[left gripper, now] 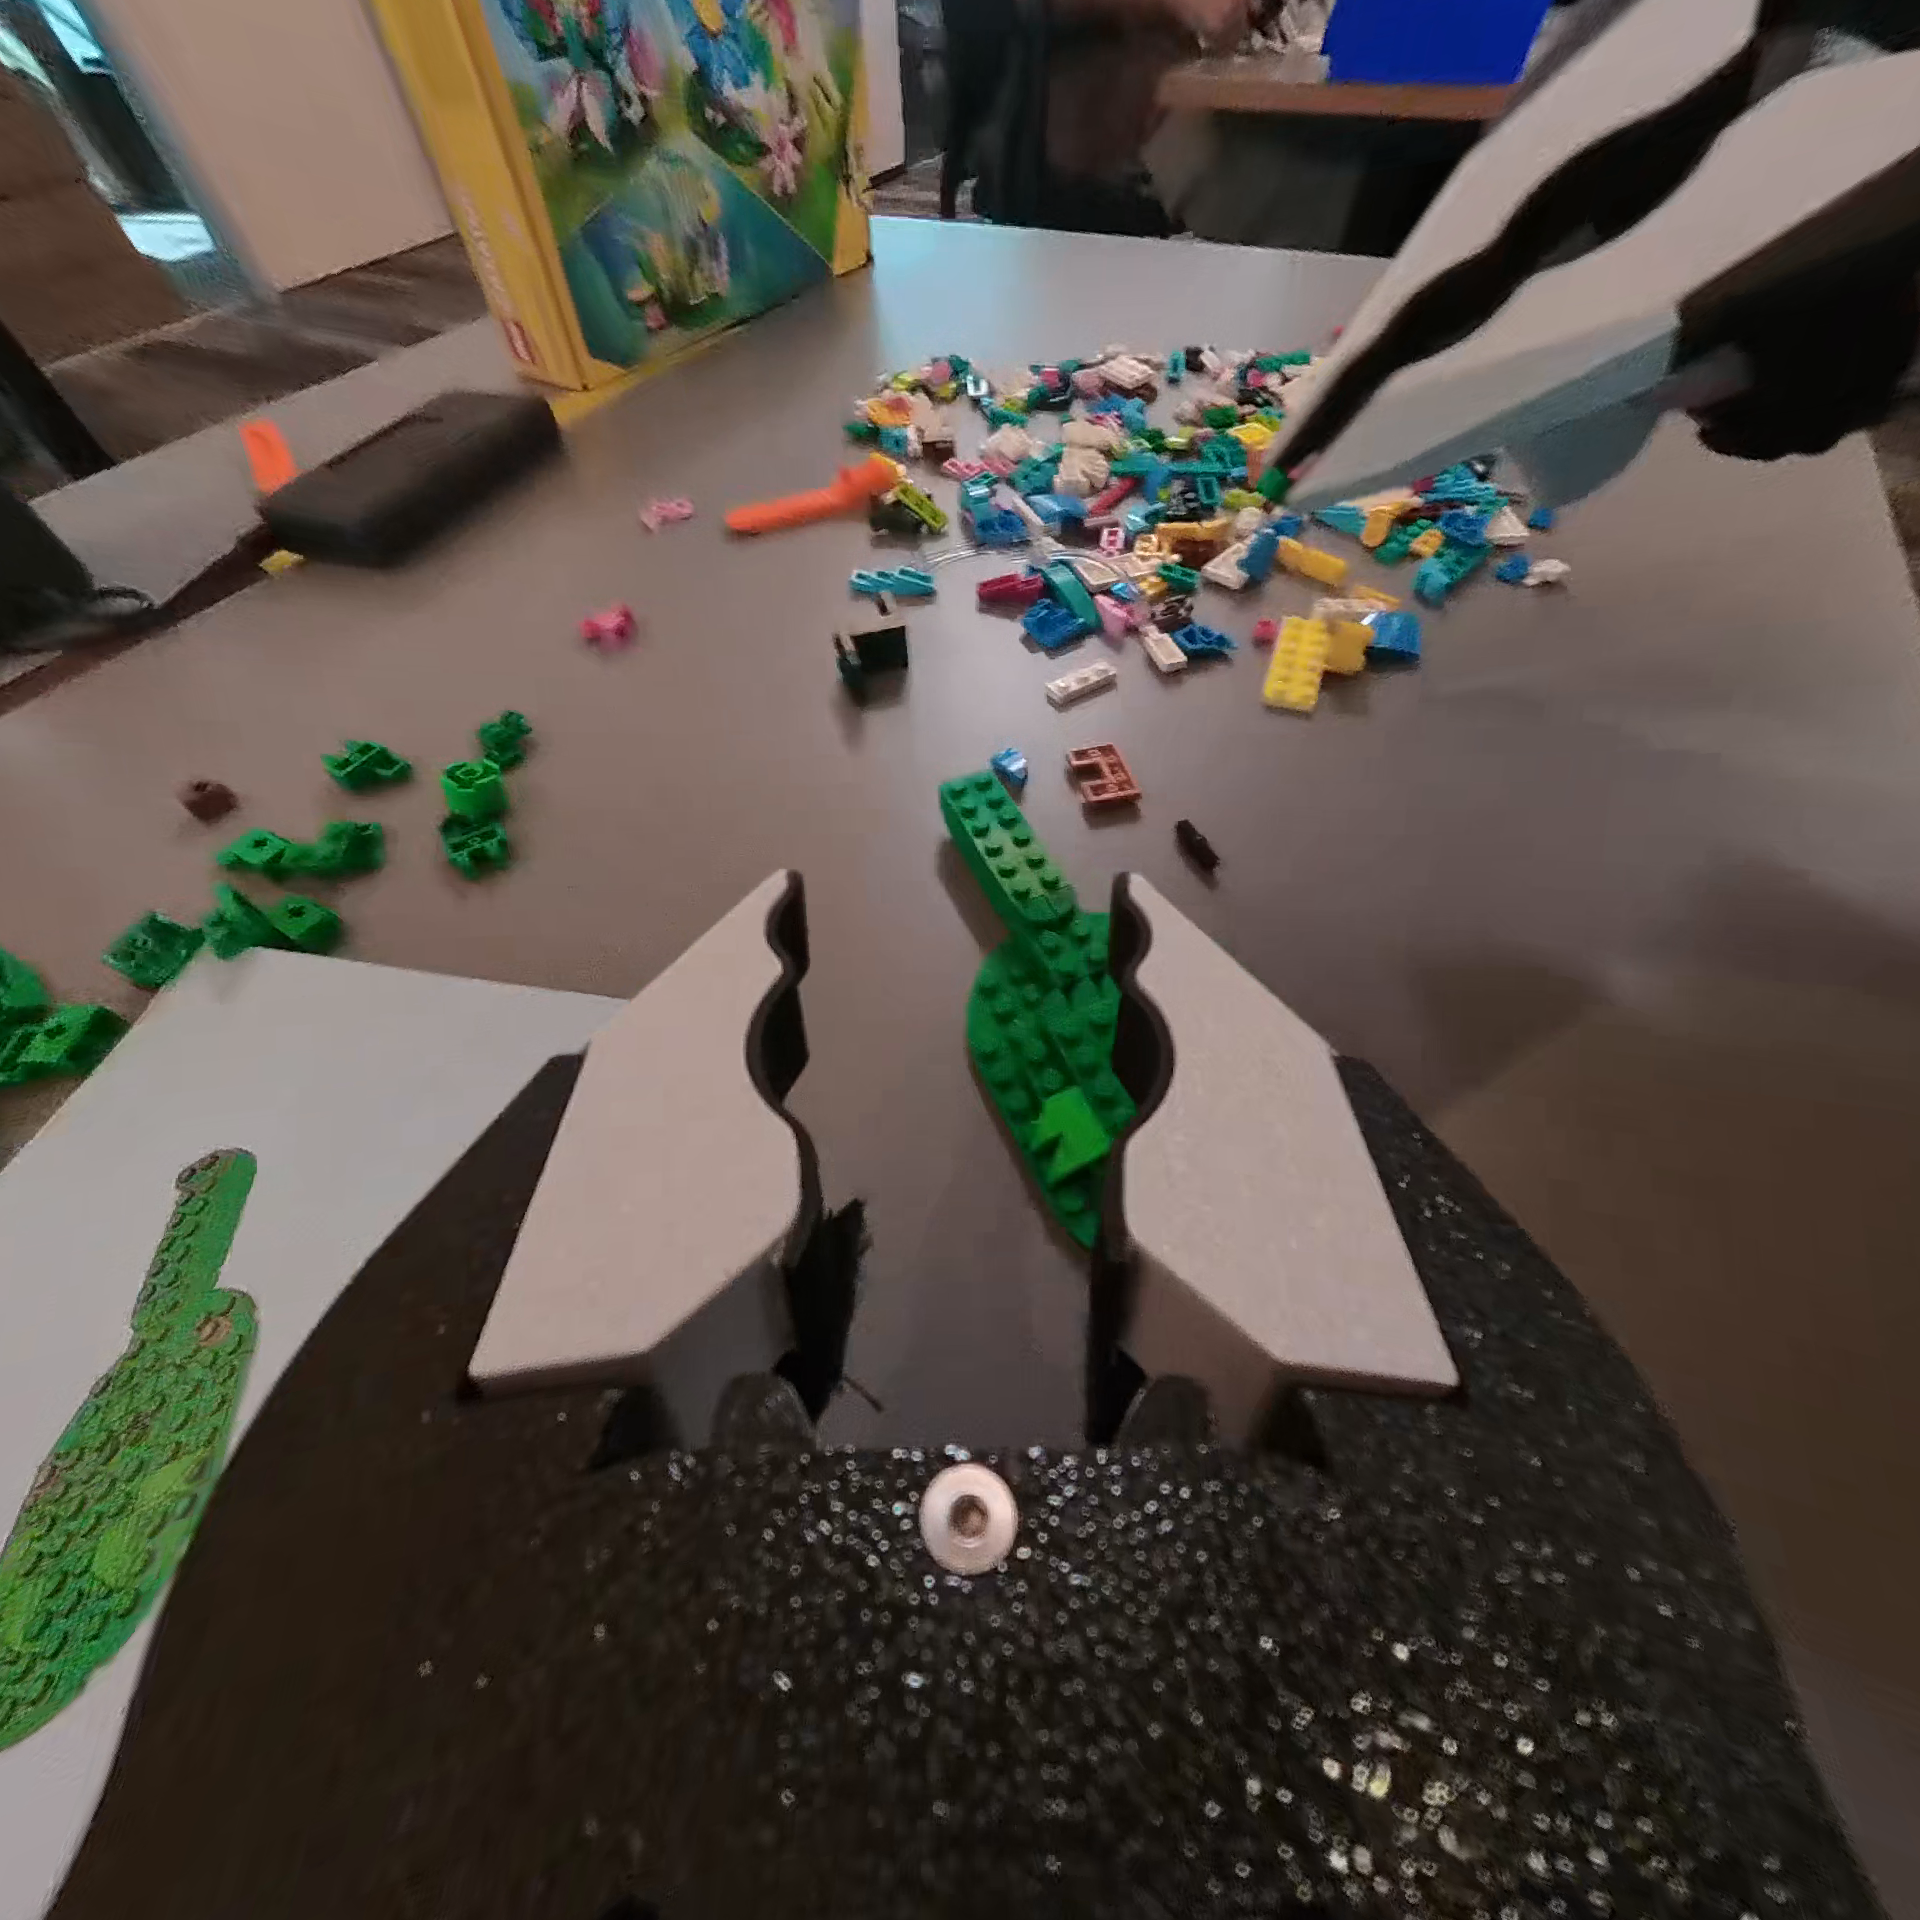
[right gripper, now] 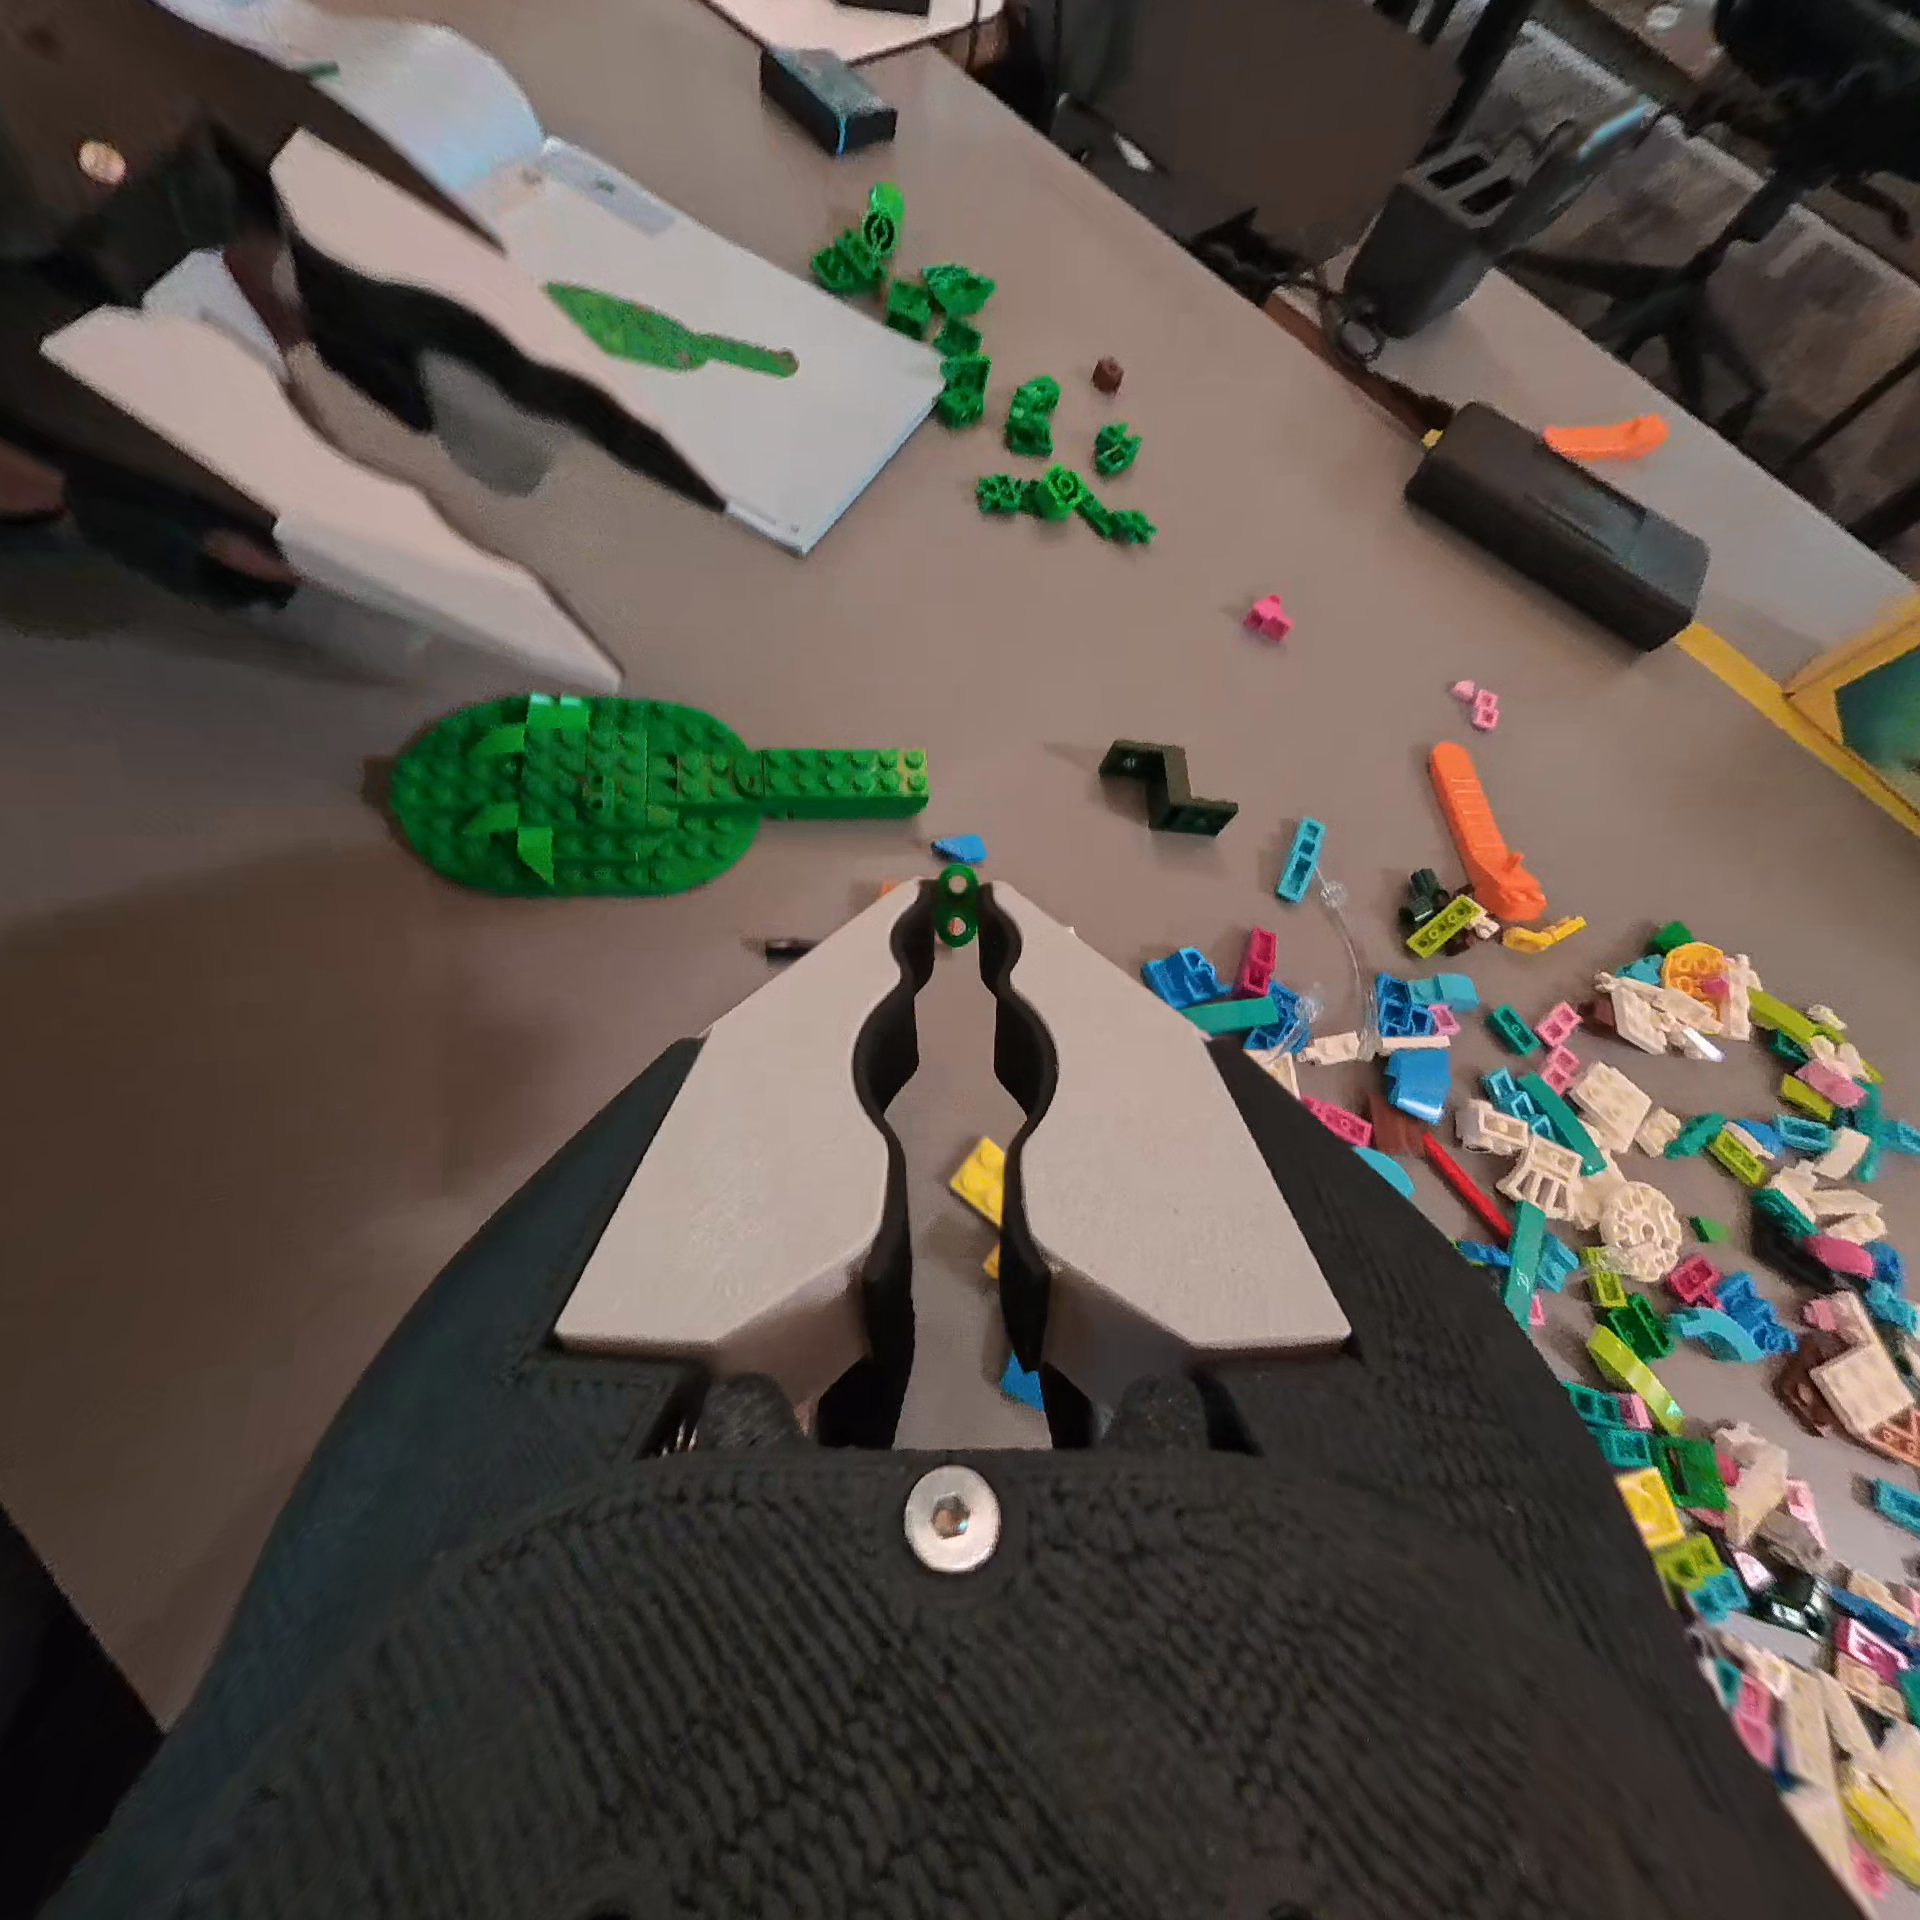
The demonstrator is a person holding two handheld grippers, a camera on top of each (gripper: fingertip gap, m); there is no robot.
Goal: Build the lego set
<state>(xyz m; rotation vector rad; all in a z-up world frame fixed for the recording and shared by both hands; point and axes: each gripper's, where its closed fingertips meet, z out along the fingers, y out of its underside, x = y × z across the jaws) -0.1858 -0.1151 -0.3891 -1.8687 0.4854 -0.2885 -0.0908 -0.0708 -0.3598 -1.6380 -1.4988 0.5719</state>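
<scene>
Left wrist view: your left tool hovers spread wide and empty, low over the grey worktop. The green leaf build lies flat, studs up, just under and touching the line of the right-hand finger. Its long axis runs away from the camera, narrow stem far, broad oval near. Judging by this, you're poised to steady it for the next part. The instruction booklet sits open at left showing the same leaf, handy for reference. Sorted green pieces sit beside it, and the mixed brick pile is farther off. Your right tool comes in from the upper right, tips at the pile's edge.

Right wrist view: your right tool is closed on a small green plate, pinched at the very tips. The plate stands on edge, long axis roughly vertical in frame, holes toward the camera. The leaf build lies well ahead to the left, stem pointing right toward your tips. Probably the plate goes there next. The orange brick separator lies by the pile.
</scene>
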